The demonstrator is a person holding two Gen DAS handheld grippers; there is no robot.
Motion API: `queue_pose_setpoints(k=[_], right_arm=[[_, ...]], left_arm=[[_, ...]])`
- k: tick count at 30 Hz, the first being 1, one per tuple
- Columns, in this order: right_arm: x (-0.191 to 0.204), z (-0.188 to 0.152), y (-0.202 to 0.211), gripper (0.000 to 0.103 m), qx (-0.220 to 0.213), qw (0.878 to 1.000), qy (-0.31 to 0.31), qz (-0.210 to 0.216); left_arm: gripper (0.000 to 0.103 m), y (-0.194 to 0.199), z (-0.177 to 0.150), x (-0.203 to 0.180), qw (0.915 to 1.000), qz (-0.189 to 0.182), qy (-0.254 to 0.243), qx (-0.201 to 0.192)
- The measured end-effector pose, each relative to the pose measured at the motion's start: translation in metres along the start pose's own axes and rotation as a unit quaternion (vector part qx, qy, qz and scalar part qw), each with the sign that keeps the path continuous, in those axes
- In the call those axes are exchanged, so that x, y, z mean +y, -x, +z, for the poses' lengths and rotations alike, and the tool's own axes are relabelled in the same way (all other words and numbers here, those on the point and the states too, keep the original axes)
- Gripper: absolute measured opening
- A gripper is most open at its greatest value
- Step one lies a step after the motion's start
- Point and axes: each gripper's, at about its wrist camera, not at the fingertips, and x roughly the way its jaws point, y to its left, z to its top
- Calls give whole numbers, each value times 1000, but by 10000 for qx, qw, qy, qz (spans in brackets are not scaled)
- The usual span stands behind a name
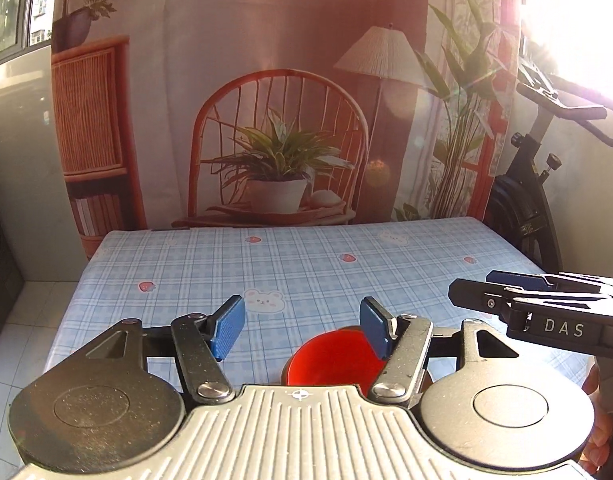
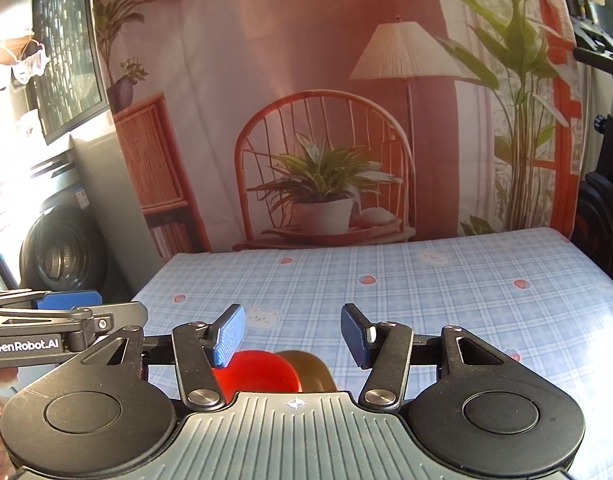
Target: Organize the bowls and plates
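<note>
A red plate (image 1: 330, 358) lies near the front edge of the table, partly hidden under my left gripper's body. In the right wrist view the red plate (image 2: 258, 372) lies next to a brown dish (image 2: 310, 368), which it overlaps. My left gripper (image 1: 302, 328) is open and empty above the red plate. My right gripper (image 2: 292, 334) is open and empty above both dishes. The right gripper also shows side-on in the left wrist view (image 1: 546, 300), and the left gripper shows in the right wrist view (image 2: 58, 312).
The table (image 1: 306, 264) has a blue plaid cloth with bear and strawberry prints. A printed backdrop (image 1: 274, 120) hangs behind it. An exercise bike (image 1: 538, 184) stands at the right, a washing machine (image 2: 62, 252) at the left.
</note>
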Motion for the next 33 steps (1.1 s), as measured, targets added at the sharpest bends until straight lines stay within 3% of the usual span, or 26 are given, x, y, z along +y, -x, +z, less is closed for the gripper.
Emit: queue_pose_setpoints(k=[2, 4, 6, 9, 21, 33], right_arm=[[0, 6, 15, 66, -206, 9998, 0, -26], [-2, 14, 30, 89, -409, 9992, -16, -17], [-2, 21, 44, 102, -596, 9982, -9, -65], [-2, 34, 66, 102, -831, 9964, 93, -116], [14, 58, 125, 103, -1236, 9913, 395, -196], [27, 57, 145, 103, -1352, 9889, 467, -404]], left_arm=[[81, 15, 7, -2, 9998, 28, 33, -196], [84, 31, 16, -7, 9991, 51, -3, -415], [85, 44, 23, -12, 9981, 178, -101, -574], [87, 63, 33, -21, 9958, 455, -197, -775], [93, 114, 51, -38, 9863, 878, -299, -1361], [93, 127, 52, -27, 9893, 677, 48, -1295]])
